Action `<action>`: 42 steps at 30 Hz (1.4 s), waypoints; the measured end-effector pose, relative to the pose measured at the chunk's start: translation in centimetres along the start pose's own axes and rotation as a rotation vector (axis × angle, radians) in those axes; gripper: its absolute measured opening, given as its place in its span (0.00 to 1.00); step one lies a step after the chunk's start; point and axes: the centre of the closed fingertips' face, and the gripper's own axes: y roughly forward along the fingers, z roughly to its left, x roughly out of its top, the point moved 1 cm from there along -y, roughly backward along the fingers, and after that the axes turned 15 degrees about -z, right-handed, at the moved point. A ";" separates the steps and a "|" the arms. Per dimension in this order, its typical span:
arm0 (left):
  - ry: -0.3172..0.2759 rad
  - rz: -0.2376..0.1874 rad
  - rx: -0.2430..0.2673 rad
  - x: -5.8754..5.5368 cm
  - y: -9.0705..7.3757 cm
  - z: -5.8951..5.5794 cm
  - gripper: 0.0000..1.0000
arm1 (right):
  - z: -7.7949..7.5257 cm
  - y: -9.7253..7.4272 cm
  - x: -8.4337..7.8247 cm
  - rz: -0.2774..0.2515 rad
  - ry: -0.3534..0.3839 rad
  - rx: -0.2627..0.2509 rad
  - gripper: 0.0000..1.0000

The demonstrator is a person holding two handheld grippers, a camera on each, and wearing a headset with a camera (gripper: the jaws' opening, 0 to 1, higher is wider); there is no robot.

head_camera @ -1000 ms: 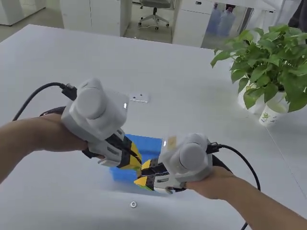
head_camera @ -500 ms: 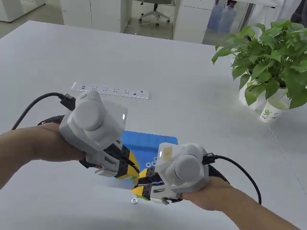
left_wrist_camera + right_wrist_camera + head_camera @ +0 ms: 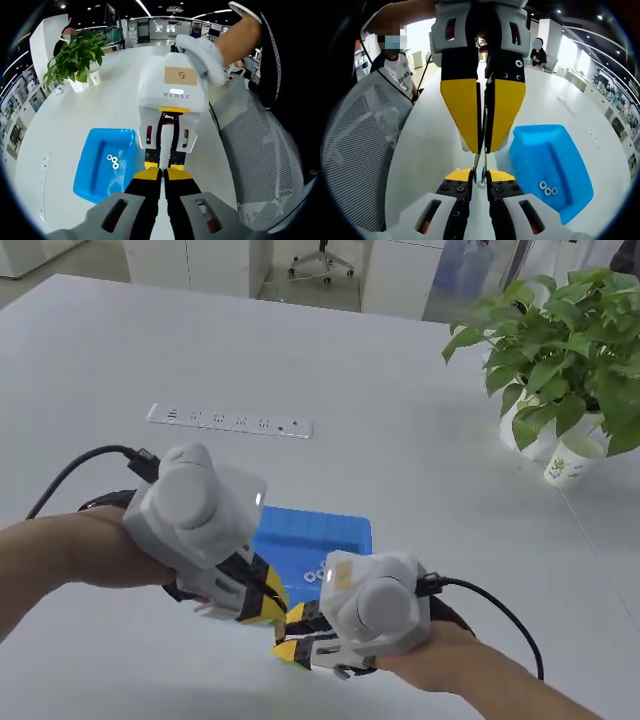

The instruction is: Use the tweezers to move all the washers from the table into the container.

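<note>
Moved: both grippers, down over the loose washer.
Left gripper [image 3: 482, 149]: clamped on tweezers [image 3: 484, 162].
Right gripper [image 3: 480, 176]: pinching their tips; container [image 3: 310, 528] just beyond.

White table [image 3: 400, 440], power strip [image 3: 229, 421] lying flat, potted plant [image 3: 560, 350] at far right, office chair [image 3: 322, 260] beyond
</note>
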 end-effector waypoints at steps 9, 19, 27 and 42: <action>0.010 0.007 -0.014 -0.4 0.3 -0.2 0.06 | 0.1 0.2 -0.4 0.000 0.005 -0.002 0.15; 0.018 -0.003 -0.019 -0.2 0.5 -0.2 0.06 | -0.1 0.2 -0.5 -0.004 0.005 -0.011 0.15; 0.020 -0.008 -0.022 -0.4 0.8 -0.3 0.06 | 0.2 0.3 -0.8 -0.001 0.014 -0.007 0.16; 0.014 -0.003 -0.024 -0.5 0.7 -0.3 0.06 | 0.3 0.3 -0.9 -0.003 0.025 -0.010 0.11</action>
